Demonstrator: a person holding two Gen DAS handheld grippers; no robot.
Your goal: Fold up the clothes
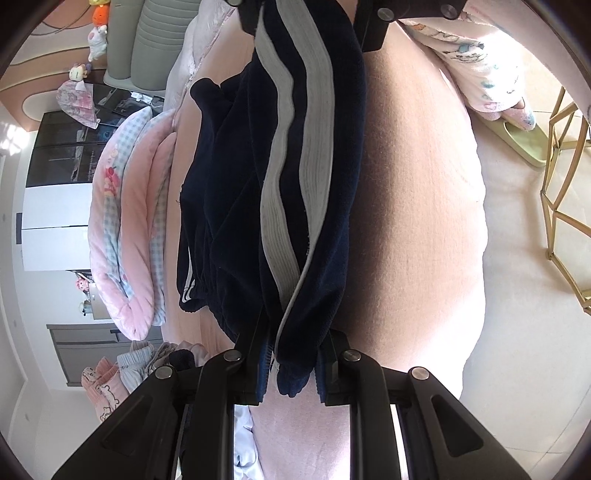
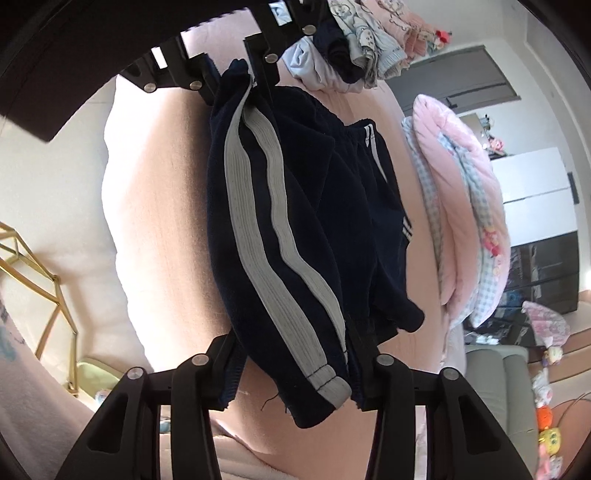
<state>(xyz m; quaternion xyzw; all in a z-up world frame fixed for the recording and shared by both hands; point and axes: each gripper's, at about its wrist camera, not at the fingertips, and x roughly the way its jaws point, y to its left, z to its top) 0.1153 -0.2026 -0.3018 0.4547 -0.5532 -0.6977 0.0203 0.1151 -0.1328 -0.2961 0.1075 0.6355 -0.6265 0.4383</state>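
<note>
Navy trousers [image 1: 314, 147] [image 2: 258, 221] with two grey side stripes stretch lengthwise between my two grippers over a pink bed. My left gripper [image 1: 291, 373] is shut on one bunched end, and it shows at the top of the right wrist view [image 2: 229, 74]. My right gripper [image 2: 291, 369] has the cuffed leg end between its fingers. The cloth fills the gap and touches both of them, and the grey cuff [image 2: 332, 387] hangs out behind. This gripper shows at the top of the left wrist view [image 1: 306, 18]. The other leg droops toward the quilt side.
The pink bedsheet [image 1: 413, 184] lies under the trousers. A folded pink checked quilt [image 1: 129, 221] [image 2: 465, 221] lies along the far side. A pile of small clothes [image 2: 351, 48] [image 1: 122, 373] sits beyond the left gripper. A gold wire frame [image 1: 561, 184], a green slipper [image 1: 524, 144] and a patterned sleeve [image 1: 469, 62] are off the bed's edge.
</note>
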